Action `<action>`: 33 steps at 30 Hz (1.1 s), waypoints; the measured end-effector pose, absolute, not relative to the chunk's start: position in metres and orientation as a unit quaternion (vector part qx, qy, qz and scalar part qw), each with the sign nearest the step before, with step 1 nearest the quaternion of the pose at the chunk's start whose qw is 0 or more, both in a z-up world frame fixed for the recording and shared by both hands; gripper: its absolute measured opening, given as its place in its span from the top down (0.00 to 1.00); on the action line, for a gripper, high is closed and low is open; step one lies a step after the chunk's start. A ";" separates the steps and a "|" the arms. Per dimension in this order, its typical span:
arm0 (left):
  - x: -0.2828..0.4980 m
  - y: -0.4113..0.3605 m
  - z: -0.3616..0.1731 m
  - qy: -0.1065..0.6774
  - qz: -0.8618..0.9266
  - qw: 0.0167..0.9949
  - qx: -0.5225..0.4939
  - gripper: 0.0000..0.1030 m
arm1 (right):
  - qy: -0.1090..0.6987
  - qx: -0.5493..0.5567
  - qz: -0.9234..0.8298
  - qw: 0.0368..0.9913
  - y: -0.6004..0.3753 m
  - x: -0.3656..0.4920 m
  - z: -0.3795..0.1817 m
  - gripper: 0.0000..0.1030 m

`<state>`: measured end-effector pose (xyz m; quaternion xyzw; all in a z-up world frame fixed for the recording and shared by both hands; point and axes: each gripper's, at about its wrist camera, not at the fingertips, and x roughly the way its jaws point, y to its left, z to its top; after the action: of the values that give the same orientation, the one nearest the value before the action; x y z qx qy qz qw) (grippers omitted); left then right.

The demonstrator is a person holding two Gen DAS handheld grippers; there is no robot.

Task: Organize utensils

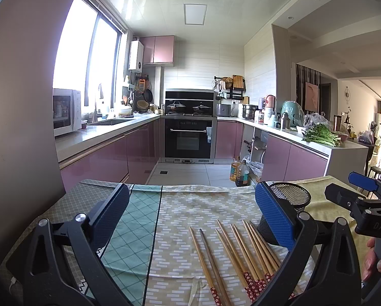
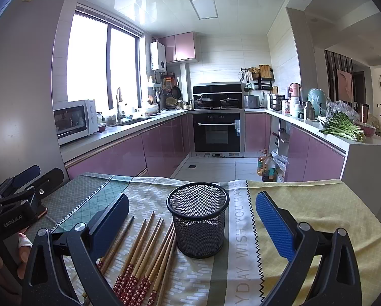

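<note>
Surface [image 2: 317, 204] is covered by patchwork cloths: a green diamond-pattern cloth [image 1: 129, 234] on the left, a beige dash-print cloth [image 1: 190, 211] in the middle, and a yellow cloth [image 2: 325, 219] on the right with a grey strip of printed lettering beside it.

Chopsticks [image 1: 231, 252] lie loose on the beige cloth, roughly parallel, red floral ends toward the camera, bare tips pointing away. One is darker than the others. A black mesh cup [image 2: 198, 219] stands upright just right of the chopsticks, nothing visible inside; the nearest sticks lie close to its base, contact unclear.

Left tool [image 1: 190, 219] is released, jaws wide, over the chopsticks, holding nothing. Right tool [image 2: 190, 224] is also spread wide, framing the mesh cup, not touching it. Each tool shows at the edge of the other's view, with fingers [image 1: 379, 257] of a hand on the handle.

Room behind: a U-shaped kitchen with pink cabinet fronts [image 2: 119, 158] and pale counters. Big window [image 2: 98, 61] on the left, blown out. White microwave [image 2: 76, 119] on the left counter, black built-in oven [image 2: 216, 132] at the back with two lidded pots on the stove above it. Leafy greens [image 2: 343, 127] on the right counter end. Oil bottles [image 2: 267, 164] on the tiled floor.
</note>
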<state>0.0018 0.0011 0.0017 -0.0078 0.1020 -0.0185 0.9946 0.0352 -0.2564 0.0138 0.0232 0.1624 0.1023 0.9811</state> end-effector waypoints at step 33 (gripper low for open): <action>0.001 0.000 -0.002 0.110 -0.025 0.994 -0.009 0.05 | 0.165 0.029 0.102 0.980 -0.259 0.037 0.010 0.06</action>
<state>0.0013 0.0002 -0.0019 -0.0087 0.1103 -0.0246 0.9936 0.0372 -0.2591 0.0099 0.0287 0.1655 0.1021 0.9805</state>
